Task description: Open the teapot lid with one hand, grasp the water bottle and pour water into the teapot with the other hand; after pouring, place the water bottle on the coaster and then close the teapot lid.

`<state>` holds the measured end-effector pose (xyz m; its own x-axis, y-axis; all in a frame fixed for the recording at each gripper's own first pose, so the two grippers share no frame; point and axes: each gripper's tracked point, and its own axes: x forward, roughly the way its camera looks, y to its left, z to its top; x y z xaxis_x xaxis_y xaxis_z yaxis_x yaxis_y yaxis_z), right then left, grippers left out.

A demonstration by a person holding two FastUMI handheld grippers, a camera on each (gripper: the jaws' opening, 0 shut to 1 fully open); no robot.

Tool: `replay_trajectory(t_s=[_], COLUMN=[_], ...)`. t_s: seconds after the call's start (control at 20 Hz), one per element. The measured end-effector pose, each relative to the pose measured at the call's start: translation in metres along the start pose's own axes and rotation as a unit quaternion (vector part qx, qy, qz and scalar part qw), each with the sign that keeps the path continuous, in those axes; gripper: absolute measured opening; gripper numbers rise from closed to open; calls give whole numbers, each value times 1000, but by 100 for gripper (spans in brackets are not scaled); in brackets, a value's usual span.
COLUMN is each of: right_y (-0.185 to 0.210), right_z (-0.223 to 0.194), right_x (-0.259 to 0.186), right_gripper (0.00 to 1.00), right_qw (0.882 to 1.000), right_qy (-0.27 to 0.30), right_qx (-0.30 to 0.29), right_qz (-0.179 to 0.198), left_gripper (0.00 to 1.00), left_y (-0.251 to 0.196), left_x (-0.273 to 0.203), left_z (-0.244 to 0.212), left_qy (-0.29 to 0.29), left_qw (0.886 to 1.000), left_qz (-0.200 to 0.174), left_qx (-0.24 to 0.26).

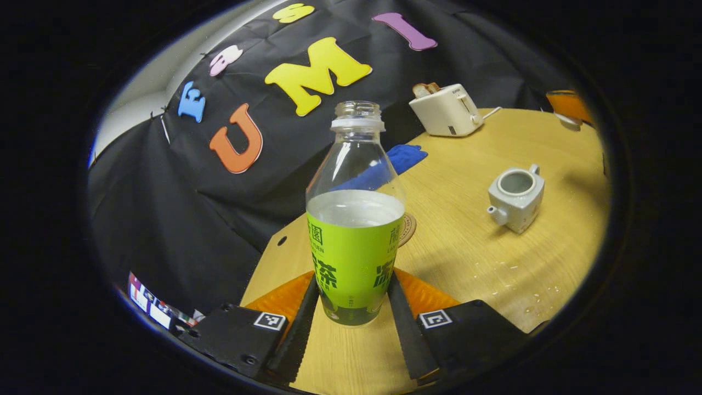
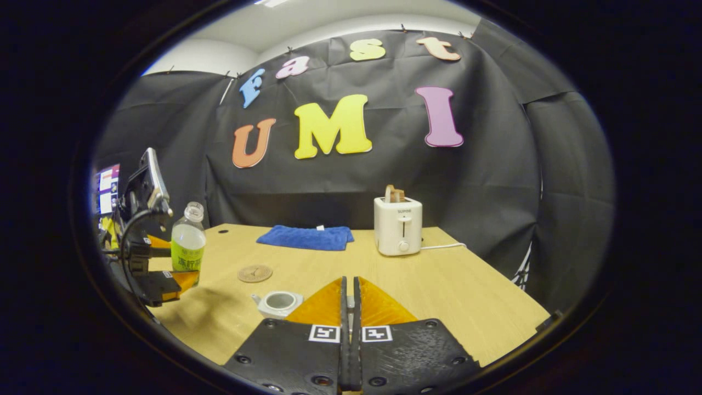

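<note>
The left hand-held gripper (image 1: 354,307) pinched the upright, uncapped water bottle (image 1: 354,241); the coaster (image 1: 407,229) lay just behind the bottle, the open teapot (image 1: 515,198) farther off.

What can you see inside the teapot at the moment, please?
The teapot is lidless; its grey inner wall shows through the opening. Whether water lies inside cannot be told, and the bottom is hidden behind the rim.

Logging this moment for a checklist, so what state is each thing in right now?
water bottle: uncapped, upright, partly full, held
teapot: lid off, on the table
coaster: bare
toaster: bread in slot
left hand-held gripper: shut on bottle
right hand-held gripper: fingers together
</note>
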<state>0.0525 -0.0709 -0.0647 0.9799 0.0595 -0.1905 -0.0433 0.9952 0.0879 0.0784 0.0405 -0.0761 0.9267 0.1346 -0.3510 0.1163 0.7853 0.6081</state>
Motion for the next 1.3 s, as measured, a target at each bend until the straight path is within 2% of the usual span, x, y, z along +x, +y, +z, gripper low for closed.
replay_trajectory(t_s=[0.3,0.45,0.75,0.95,1.05,1.3], right_y=[-12,-18,-33,-42,-46,-53], right_z=[-7,-12,-21,-24,-26,-32], right_x=[-1,-3,-4,-7,-7,-10], right_gripper=[0,0,0,0,0,0], right_qw=[1000,1000,1000,1000,1000,999], right_qy=[5,8,13,12,13,16], right_qx=[5,8,15,20,21,26], right_qz=[-3,-3,-9,-11,-14,-16], left_gripper=[73,72,72,72,72,72], left_y=[1,-1,-7,-3,-3,-7], left_x=[0,4,4,5,5,5], left_z=[4,12,27,37,42,50], left_qy=[17,20,24,28,30,33], left_qw=[991,978,953,927,917,907], left_qz=[13,16,18,33,37,34], left_qx=[131,205,302,373,397,419])
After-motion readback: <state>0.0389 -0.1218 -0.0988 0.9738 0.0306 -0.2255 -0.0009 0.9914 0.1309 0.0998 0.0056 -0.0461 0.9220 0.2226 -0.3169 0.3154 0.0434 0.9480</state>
